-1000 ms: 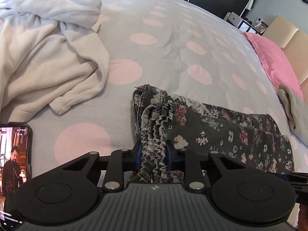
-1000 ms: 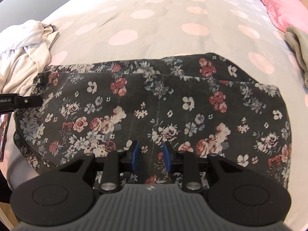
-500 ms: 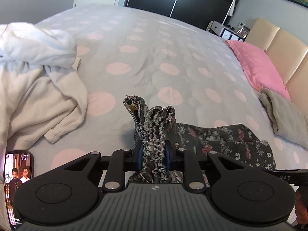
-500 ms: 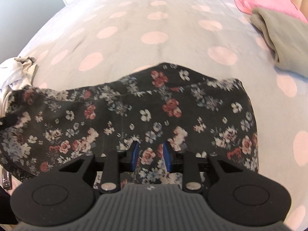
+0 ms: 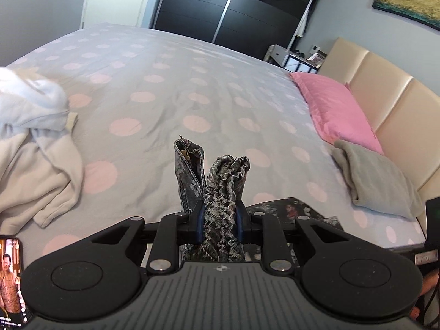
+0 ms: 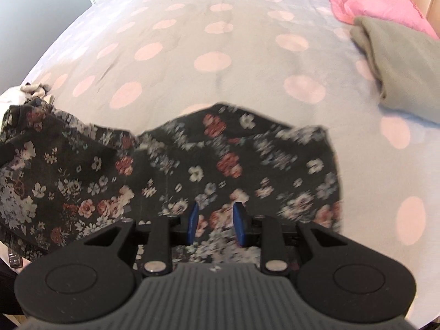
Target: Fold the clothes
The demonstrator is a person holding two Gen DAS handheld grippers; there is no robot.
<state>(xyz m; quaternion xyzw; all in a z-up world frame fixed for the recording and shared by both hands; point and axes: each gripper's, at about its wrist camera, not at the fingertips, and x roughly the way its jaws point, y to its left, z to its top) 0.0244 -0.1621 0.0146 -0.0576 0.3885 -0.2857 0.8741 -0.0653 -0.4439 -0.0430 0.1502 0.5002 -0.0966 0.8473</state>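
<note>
A dark floral garment (image 6: 192, 159) hangs stretched over the polka-dot bed (image 6: 220, 27), its far edge drooping toward the sheet. In the right wrist view, my right gripper (image 6: 216, 221) is shut on the garment's near edge, floral cloth filling the gap between the blue pads. In the left wrist view, my left gripper (image 5: 219, 220) is shut on a bunched, ruched end of the same garment (image 5: 225, 181), which sticks up beyond the pads beside a folded hem. The rest of the cloth trails off to the right, below the gripper.
A cream and white pile of clothes (image 5: 33, 143) lies at the bed's left. A lit phone (image 5: 11, 277) sits at the near left edge. A pink pillow (image 5: 335, 107) and a folded grey cloth (image 5: 376, 178) lie by the beige headboard (image 5: 385, 88).
Both grippers have risen with the floral garment, lifting it off the sheet. The left view now tilts higher and shows the wardrobe and wall.
</note>
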